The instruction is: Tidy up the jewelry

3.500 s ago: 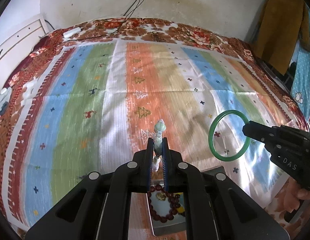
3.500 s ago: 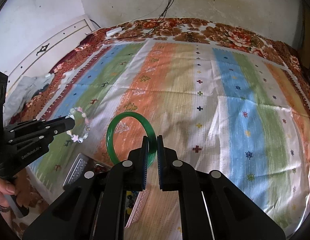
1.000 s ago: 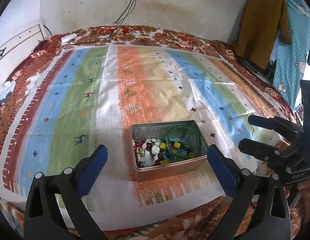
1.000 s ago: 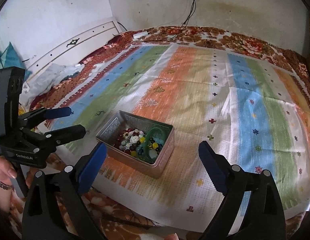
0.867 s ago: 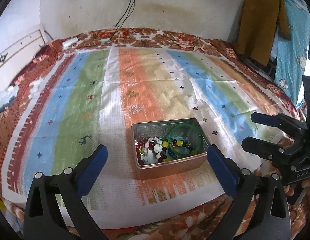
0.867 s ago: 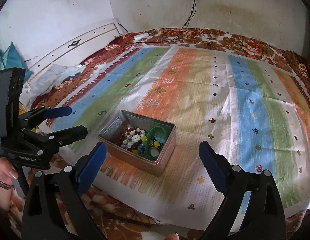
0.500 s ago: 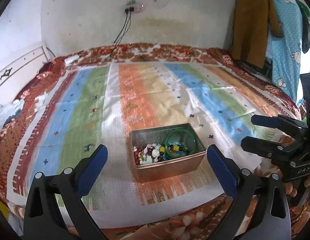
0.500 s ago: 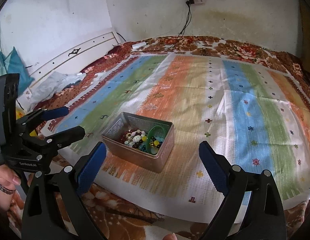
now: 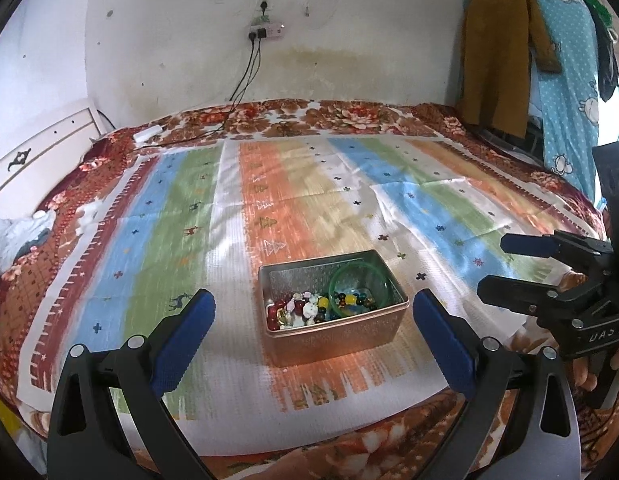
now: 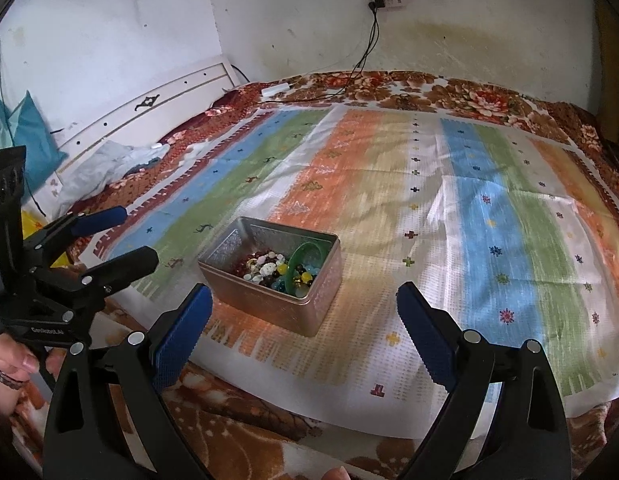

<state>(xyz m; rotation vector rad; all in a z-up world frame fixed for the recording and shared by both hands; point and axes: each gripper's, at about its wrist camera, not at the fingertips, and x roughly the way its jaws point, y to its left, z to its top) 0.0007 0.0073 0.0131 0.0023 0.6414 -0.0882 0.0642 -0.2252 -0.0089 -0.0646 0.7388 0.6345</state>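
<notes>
A silver metal tin (image 9: 337, 340) (image 10: 265, 308) stands on the striped cloth near the bed's front edge. Inside lie a green bangle (image 9: 359, 286) (image 10: 305, 254) and several bead bracelets (image 9: 305, 310) (image 10: 269, 268). My left gripper (image 9: 313, 322) is open wide and empty, held back from the tin and above it; it also shows at the left of the right wrist view (image 10: 117, 236). My right gripper (image 10: 303, 320) is open wide and empty, also back from the tin; it shows at the right of the left wrist view (image 9: 505, 264).
The striped cloth (image 9: 181, 216) covers a floral bedspread (image 9: 309, 114). A white headboard (image 10: 149, 116) runs along the left. Cables hang from a wall socket (image 9: 265, 32) onto the bed. Clothes (image 9: 505, 40) hang at the right. Crumpled fabric (image 10: 101, 168) lies by the headboard.
Both grippers let go of a bead bracelet and the green bangle, which now lie in the tin. Both opened wide and have pulled back and up from the tin.
</notes>
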